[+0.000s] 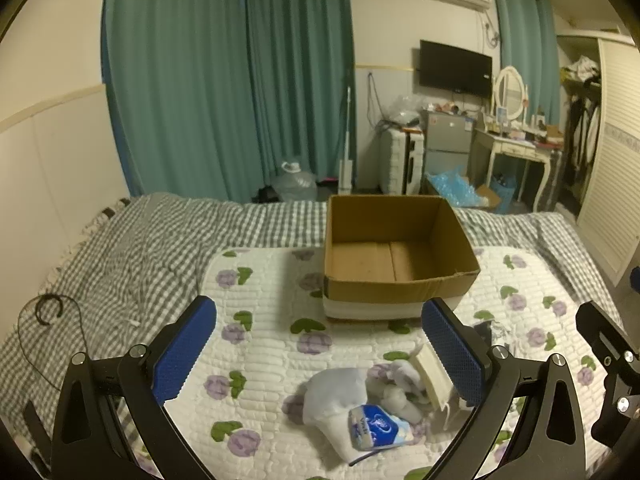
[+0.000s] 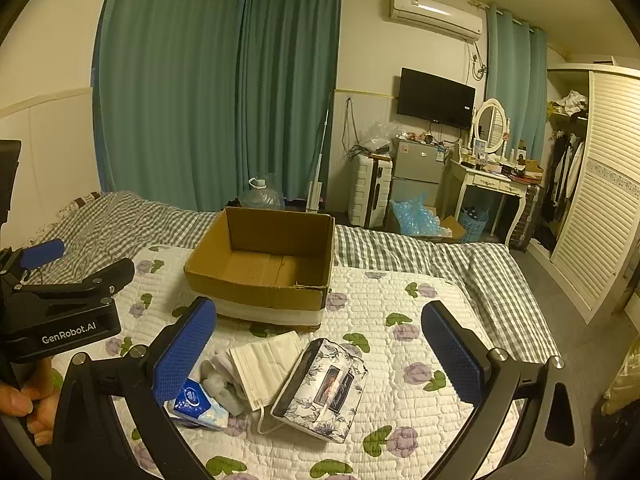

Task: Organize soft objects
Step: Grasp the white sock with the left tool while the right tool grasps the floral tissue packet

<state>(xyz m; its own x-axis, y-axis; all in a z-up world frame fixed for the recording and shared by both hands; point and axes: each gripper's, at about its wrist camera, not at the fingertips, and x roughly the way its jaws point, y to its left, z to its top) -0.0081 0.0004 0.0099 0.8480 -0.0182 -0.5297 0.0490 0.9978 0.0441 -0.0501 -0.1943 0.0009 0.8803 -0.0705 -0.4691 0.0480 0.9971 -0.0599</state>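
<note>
Your left gripper (image 1: pixel 318 350) spread wide and empty, your right gripper (image 2: pixel 318 350) likewise, face masks (image 2: pixel 266 364), tissue pack (image 2: pixel 196 402) and floral pouch (image 2: pixel 322 390) heaped on the bed quilt (image 2: pixel 420 312), just before the cardboard box (image 2: pixel 262 268).

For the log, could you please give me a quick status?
Both tongs, left and right, open, holding nothing. Box empty. Tissue packs, mask on quilt.
</note>
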